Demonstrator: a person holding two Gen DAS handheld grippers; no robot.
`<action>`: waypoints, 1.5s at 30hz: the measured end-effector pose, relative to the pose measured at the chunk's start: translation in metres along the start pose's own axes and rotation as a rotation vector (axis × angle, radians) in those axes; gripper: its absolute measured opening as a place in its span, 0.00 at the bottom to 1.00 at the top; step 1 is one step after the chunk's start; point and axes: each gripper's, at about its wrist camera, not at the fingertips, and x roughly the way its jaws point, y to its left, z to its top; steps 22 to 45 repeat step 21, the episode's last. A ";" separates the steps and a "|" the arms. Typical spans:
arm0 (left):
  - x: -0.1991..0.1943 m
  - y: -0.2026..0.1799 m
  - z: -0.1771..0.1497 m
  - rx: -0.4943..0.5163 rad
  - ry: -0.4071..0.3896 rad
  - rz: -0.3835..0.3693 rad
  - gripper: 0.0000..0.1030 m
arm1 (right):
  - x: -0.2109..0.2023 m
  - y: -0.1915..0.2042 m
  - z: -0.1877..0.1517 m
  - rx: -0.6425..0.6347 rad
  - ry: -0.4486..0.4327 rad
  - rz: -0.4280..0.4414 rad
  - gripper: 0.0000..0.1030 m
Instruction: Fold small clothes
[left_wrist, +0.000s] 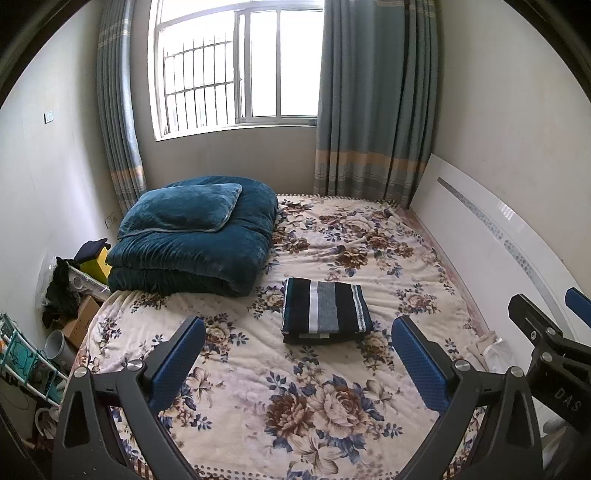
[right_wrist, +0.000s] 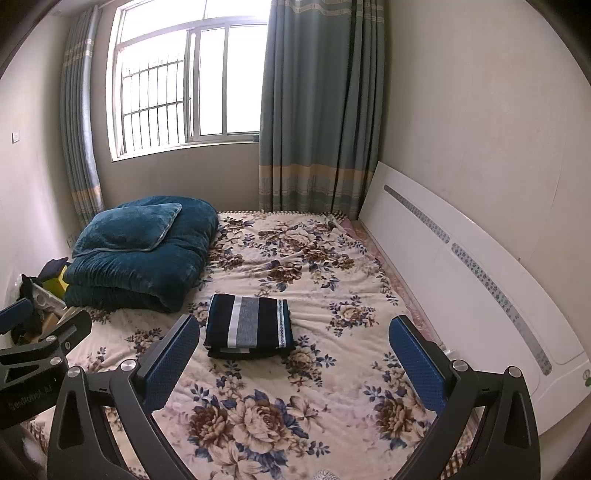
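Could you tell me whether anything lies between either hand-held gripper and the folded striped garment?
Nothing visible does. Only bare floral bedspread separates the open left hand-held gripper and right hand-held gripper from the garment.

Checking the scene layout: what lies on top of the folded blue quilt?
A blue pillow lies on top of the folded quilt, tilted toward the wall. Whatever sits beneath the pillow or inside the quilt's folds is covered.

Small bedroom w/ pale walls. Bed w/ floral cover fills the room. Bright barred window behind bed's far end, teal curtains either side. White headboard along bed's right. Folded teal quilt on bed's far-left corner; clutter beside it.
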 end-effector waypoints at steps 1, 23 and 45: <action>0.000 0.000 0.000 0.000 0.000 0.000 1.00 | 0.001 0.000 0.001 -0.001 0.000 -0.001 1.00; -0.005 0.000 0.016 -0.007 -0.029 0.016 1.00 | -0.001 0.004 0.000 -0.004 -0.002 0.008 1.00; -0.005 0.000 0.016 -0.007 -0.029 0.016 1.00 | -0.001 0.004 0.000 -0.004 -0.002 0.008 1.00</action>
